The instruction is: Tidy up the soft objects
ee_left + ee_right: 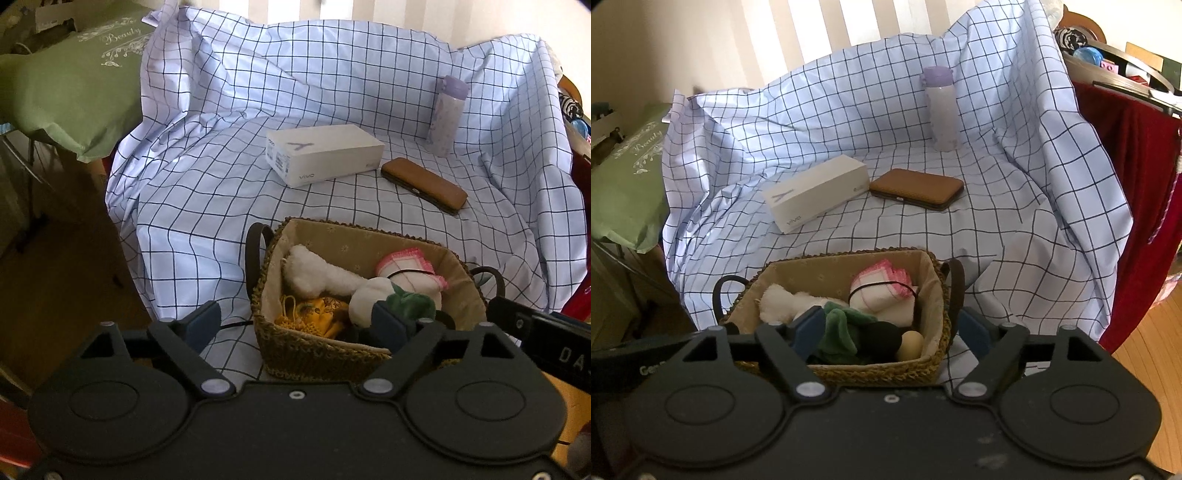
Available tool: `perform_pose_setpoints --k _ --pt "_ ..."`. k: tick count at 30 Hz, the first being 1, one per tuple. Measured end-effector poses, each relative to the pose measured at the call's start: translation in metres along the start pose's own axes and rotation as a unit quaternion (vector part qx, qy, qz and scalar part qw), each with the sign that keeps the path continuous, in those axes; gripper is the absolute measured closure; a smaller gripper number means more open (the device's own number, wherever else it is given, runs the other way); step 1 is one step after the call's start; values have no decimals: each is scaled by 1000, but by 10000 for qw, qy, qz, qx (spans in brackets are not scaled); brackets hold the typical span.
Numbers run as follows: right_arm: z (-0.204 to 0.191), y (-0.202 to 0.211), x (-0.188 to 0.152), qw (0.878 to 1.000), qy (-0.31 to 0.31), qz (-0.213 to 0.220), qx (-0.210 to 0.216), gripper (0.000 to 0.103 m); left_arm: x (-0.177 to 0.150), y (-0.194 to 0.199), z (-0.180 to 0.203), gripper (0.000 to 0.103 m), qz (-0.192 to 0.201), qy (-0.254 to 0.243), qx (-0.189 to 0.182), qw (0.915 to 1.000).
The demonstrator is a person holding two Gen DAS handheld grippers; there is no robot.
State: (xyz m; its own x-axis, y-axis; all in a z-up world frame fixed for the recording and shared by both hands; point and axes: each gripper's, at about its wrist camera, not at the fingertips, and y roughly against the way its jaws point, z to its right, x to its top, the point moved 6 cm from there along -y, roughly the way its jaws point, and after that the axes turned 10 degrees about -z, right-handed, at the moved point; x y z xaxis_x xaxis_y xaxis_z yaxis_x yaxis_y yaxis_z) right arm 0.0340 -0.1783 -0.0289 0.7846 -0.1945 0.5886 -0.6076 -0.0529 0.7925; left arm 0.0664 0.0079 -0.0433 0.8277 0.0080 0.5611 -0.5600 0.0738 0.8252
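1. On the checked sheet right in front of you sits the woven basket, lined with tan cloth, a dark handle loop at each end.
2. Inside it you have a white plush toy along the left, a pink-edged folded cloth bound with a dark elastic at the far right, a yellow knitted pouch at the near left, and a green soft piece by a white rounded one.
3. From your right wrist view the same basket also shows a black item and a wooden egg-shaped piece at its near right corner, beside the green soft piece.
4. Your left gripper is spread wide and holds nothing: its left finger hangs over the sheet outside the basket, its right finger over the basket's contents.
5. Your right gripper is also spread and holds nothing; its left finger sits above the green piece, its right finger just outside the basket's right wall.
6. Beyond the basket lie a white phone box and a brown case just beside it, with a lilac bottle upright further back.
7. A green cushion lies off to your left.
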Motion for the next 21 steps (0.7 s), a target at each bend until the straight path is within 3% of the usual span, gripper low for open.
perform_pose_setpoints --k 6,9,21 --pt "1 -1 -1 9999 74 -57 -62 18 -2 -2 2 12 -63 -67 25 10000" --pt "2 -1 -1 9999 79 -61 -102 9 -2 -2 2 11 -79 -81 40 9999" --pt "7 -5 -2 9993 44 -221 -302 3 -2 -5 1 10 -147 -84 95 9998"
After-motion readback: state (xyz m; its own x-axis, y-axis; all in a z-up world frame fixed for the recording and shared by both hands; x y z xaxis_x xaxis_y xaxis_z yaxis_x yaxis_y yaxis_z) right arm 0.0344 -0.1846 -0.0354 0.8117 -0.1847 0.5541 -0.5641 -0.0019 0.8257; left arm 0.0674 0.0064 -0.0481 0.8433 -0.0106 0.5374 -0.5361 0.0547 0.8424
